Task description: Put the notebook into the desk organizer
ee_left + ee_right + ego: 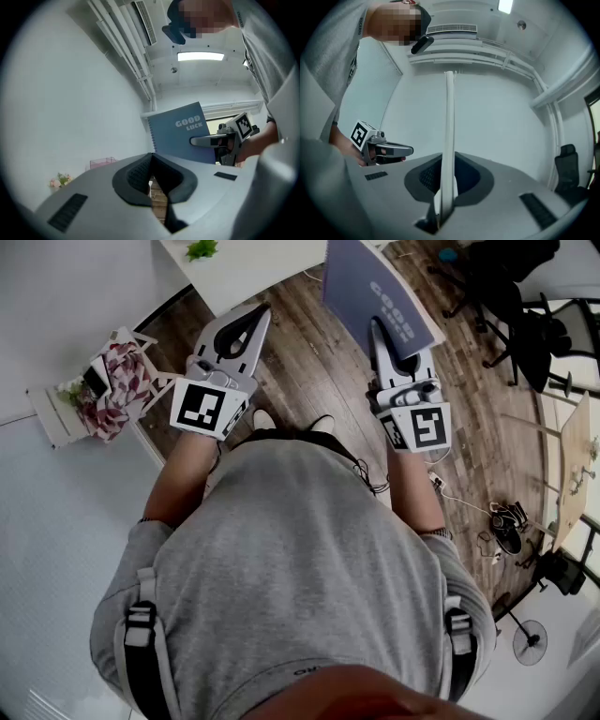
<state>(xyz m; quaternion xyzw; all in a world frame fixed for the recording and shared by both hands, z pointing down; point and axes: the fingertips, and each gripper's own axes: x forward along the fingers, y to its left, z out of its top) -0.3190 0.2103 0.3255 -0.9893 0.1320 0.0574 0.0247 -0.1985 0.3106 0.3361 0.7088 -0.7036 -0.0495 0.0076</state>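
A blue spiral notebook [370, 282] with "GOOD LUCK" on its cover stands upright in the air, and my right gripper [379, 331] is shut on its lower edge. The right gripper view shows the notebook [450, 122] edge-on, clamped between the jaws of the right gripper [449, 159]. From the left gripper view its cover [180, 133] faces me, with the right gripper [199, 140] on it. My left gripper [261, 313] hangs beside it, shut and empty; the jaws of the left gripper [151, 157] meet at the tips. A pink wire organizer [102, 162] shows small and far off.
I look down over a grey-shirted torso to a wooden floor. A white table [248, 268] with a green plant [200, 249] lies ahead. A white shelf with flowers [103, 381] stands left. Black office chairs [525, 315], cables and a floor fan [530, 641] stand right.
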